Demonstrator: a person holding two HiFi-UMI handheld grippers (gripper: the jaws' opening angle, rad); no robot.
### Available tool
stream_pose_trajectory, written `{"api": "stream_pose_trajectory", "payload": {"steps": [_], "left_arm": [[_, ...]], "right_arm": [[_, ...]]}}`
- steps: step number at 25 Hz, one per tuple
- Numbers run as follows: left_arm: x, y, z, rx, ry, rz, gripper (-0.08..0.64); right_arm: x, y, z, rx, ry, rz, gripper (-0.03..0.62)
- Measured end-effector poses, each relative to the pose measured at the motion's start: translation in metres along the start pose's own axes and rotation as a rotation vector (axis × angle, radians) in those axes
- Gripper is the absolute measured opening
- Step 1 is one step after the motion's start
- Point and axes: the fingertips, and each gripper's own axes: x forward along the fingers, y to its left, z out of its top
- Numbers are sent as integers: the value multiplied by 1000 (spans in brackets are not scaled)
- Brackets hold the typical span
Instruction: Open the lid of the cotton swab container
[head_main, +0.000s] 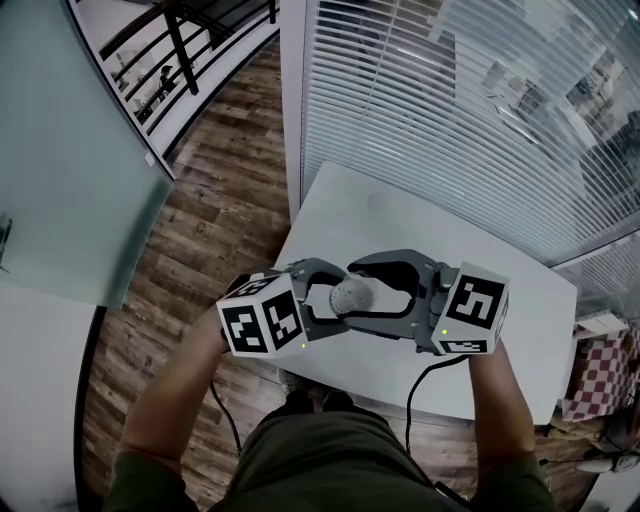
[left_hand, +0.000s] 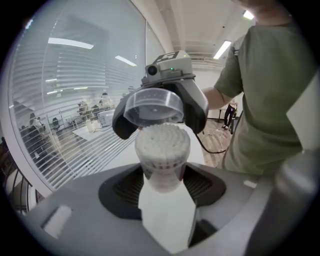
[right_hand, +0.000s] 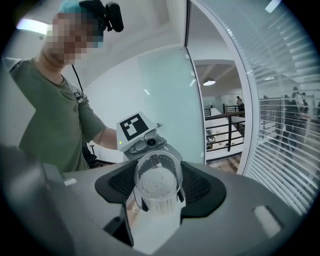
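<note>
Both grippers are held up over the white table (head_main: 400, 215), facing each other. My left gripper (left_hand: 162, 182) is shut on the clear cotton swab container (left_hand: 162, 150), which is packed with white swab heads and has an open mouth. The clear round lid (left_hand: 152, 107) sits just past the swab heads, off the container, with my right gripper (right_hand: 157, 189) shut on it. In the right gripper view the swabs show through the lid (right_hand: 157, 172). In the head view the swab heads (head_main: 350, 296) show between the two pairs of jaws.
White blinds (head_main: 450, 110) run behind the table, and a glass wall (head_main: 70, 180) stands at the left. Wooden floor (head_main: 210, 210) lies beside the table. A red checkered thing (head_main: 600, 375) sits past the table's right end. Cables hang from both grippers.
</note>
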Motion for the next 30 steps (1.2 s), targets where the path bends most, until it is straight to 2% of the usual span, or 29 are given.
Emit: {"api": "stream_pose_trajectory", "payload": {"steps": [10, 19, 30], "left_arm": [[-6, 3, 15, -16, -24, 8, 253], [-6, 4, 40, -31, -106, 12, 253], [-2, 8, 43, -42, -107, 30, 253]], "right_arm": [[-27, -7, 18, 92, -269, -1, 276], [-58, -12, 35, 203, -506, 41, 276], [-75, -22, 29, 278, -588, 28, 278]]}}
